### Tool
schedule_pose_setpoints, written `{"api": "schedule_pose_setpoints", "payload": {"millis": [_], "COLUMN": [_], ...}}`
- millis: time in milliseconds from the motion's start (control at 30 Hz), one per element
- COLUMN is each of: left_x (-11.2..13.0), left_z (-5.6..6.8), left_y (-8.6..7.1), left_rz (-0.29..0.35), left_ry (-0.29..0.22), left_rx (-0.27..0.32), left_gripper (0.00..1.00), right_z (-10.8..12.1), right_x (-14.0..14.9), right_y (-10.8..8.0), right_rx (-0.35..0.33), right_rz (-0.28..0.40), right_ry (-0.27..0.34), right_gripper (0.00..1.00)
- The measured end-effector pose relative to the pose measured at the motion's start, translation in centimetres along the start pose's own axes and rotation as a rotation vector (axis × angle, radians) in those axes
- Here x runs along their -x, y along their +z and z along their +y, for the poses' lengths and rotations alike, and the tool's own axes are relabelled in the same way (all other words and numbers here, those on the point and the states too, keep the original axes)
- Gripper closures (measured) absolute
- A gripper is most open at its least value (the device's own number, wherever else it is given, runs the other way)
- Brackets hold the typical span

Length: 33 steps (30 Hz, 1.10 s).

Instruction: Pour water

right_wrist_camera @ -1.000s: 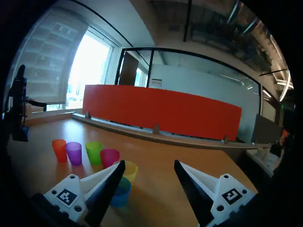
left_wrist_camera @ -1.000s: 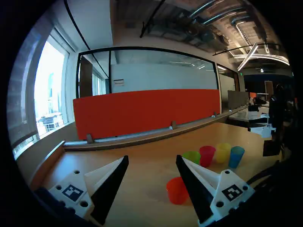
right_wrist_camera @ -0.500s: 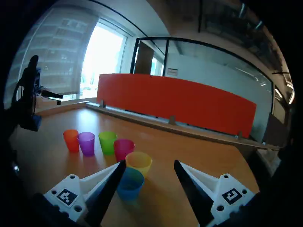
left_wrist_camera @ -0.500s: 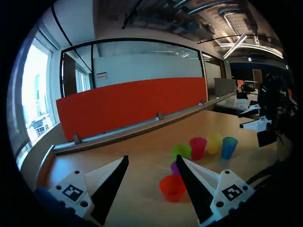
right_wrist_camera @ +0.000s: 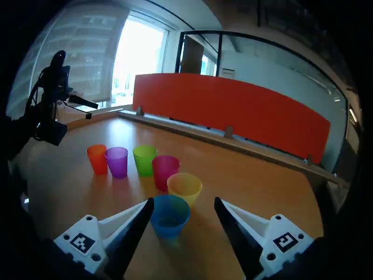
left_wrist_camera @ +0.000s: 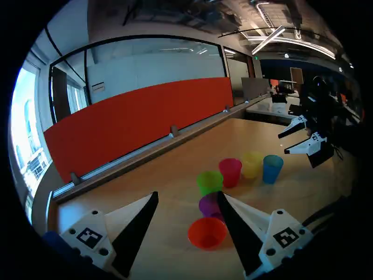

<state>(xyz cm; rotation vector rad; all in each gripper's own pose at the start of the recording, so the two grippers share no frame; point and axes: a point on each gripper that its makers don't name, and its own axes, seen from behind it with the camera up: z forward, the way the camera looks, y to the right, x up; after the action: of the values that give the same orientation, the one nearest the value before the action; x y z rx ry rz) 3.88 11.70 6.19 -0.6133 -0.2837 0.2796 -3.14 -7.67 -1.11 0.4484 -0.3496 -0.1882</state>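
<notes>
Several small plastic cups stand in a curved row on the wooden table: orange cup, purple cup, green cup, pink cup, yellow cup, blue cup. My right gripper is open, its fingertips on either side of the blue cup, not touching it. In the left gripper view the orange cup lies between the fingers of my open left gripper, with the purple cup behind it. The right gripper appears far right there.
An orange divider panel runs along the table's far edge on a rail. Bright windows are at the left. The other gripper and the hand holding it hang over the table's left end.
Both gripper views have tilted down and moved closer to the cups. The blue cup now sits between my right fingertips, and the orange cup sits lower between my left fingers.
</notes>
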Motion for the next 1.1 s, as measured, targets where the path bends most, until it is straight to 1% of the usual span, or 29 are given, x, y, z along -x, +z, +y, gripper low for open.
{"api": "schedule_pose_setpoints", "payload": {"millis": [200,300,500,600,700,900,1000,1100], "left_x": [-0.1,-0.3,-0.2,-0.2,-0.4,-0.7,-0.5,-0.2], "left_z": [0.7,1.0,2.1,2.7,3.0,3.2,3.4,3.8], "left_y": [1.8,2.6,4.0,4.8,5.7,7.3,8.2,8.9], "left_rz": [-0.034,-0.047,-0.090,-0.108,-0.121,-0.151,-0.170,-0.189], "left_ry": [0.020,0.046,0.115,0.134,0.139,0.123,0.132,0.153], "left_rx": [0.063,0.086,0.156,0.194,0.213,0.247,0.264,0.284], "left_gripper": [0.07,0.07,0.07,0.07,0.07,0.07,0.07,0.07], "right_z": [-0.6,-0.8,-1.0,-1.0,-1.0,-0.9,-0.9,-1.0], "right_x": [0.4,0.7,1.2,1.3,1.3,1.7,1.9,2.1], "right_y": [0.3,0.3,0.3,0.3,0.4,0.5,0.7,0.9], "right_rx": [-0.028,-0.040,-0.056,-0.061,-0.067,-0.078,-0.079,-0.087], "right_rz": [-0.018,-0.029,-0.048,-0.052,-0.055,-0.065,-0.069,-0.072], "right_ry": [-0.006,-0.013,-0.029,-0.032,-0.028,-0.026,-0.026,-0.023], "right_gripper": [0.00,0.00,0.00,0.00,0.00,0.00,0.00,0.00]}}
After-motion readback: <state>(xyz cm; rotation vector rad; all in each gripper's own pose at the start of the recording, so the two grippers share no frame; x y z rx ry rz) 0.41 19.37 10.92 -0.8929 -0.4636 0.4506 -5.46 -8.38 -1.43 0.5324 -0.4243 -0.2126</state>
